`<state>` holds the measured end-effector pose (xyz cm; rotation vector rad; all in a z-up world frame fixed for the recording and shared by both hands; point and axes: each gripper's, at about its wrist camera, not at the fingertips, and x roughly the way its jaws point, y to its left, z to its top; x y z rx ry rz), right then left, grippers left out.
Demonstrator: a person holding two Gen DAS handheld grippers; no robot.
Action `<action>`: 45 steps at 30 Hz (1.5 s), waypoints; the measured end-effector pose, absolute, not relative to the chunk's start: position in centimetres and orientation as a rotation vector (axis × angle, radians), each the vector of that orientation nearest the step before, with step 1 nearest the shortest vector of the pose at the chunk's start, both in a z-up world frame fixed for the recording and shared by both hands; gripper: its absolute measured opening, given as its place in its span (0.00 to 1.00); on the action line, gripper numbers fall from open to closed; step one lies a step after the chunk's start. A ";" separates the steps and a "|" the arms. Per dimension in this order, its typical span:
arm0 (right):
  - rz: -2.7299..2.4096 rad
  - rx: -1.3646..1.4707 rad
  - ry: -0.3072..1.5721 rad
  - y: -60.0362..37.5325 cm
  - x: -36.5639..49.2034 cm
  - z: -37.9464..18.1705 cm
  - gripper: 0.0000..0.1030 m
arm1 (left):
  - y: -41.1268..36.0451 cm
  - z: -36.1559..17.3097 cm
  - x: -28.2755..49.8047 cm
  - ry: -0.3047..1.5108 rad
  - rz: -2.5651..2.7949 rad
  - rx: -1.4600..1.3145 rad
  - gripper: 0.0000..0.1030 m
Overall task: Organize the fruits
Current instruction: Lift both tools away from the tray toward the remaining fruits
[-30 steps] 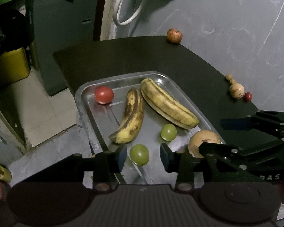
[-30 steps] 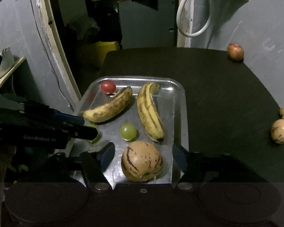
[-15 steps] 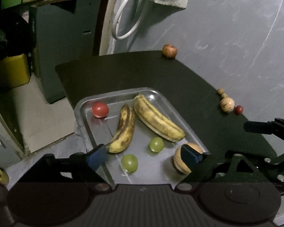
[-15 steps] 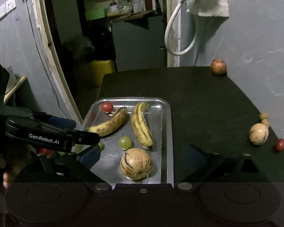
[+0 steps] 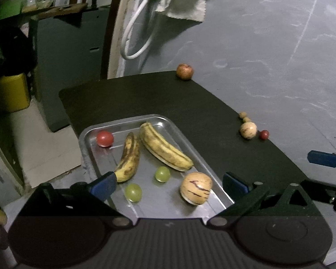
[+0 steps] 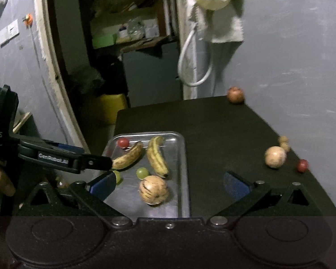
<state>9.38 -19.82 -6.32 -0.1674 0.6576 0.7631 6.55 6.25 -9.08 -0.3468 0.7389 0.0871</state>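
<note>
Both jaws spread wide, holding nothing: left gripper (image 5: pixel 169 183) above the near end of the steel tray (image 5: pixel 203 154), right gripper (image 6: pixel 170 183) likewise. In the tray: two spotted bananas (image 5: pixel 163 150), a tomato (image 5: pixel 104 138), two green grapes (image 5: pixel 162 174), a striped pepino melon (image 5: pixel 196 188). On the dark table (image 5: pixel 212 103), well apart: another pepino melon (image 5: pixel 248 130), a cherry tomato (image 5: pixel 263 134), an apple (image 5: pixel 184 71).

Green grape (image 6: pixel 117 177): your left gripper (image 6: pixel 96 162) half hides it.
Nuts (image 6: pixel 284 142): too small to identify.
</note>
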 end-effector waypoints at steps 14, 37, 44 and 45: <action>0.567 -0.022 0.602 -29.4 8.3 -5.1 0.99 | -0.2 -5.6 9.4 0.721 -0.063 -0.206 0.99; 0.349 0.108 0.693 -31.1 17.1 -5.6 0.99 | -5.2 -8.1 23.7 0.746 -0.341 0.051 0.99; 0.345 0.045 0.733 -29.1 24.5 -5.3 0.99 | -7.2 -10.9 29.0 0.711 -0.426 0.099 0.99; 0.339 0.063 0.741 -29.2 25.4 -5.5 0.98 | -7.3 -11.2 29.7 0.709 -0.440 0.106 0.99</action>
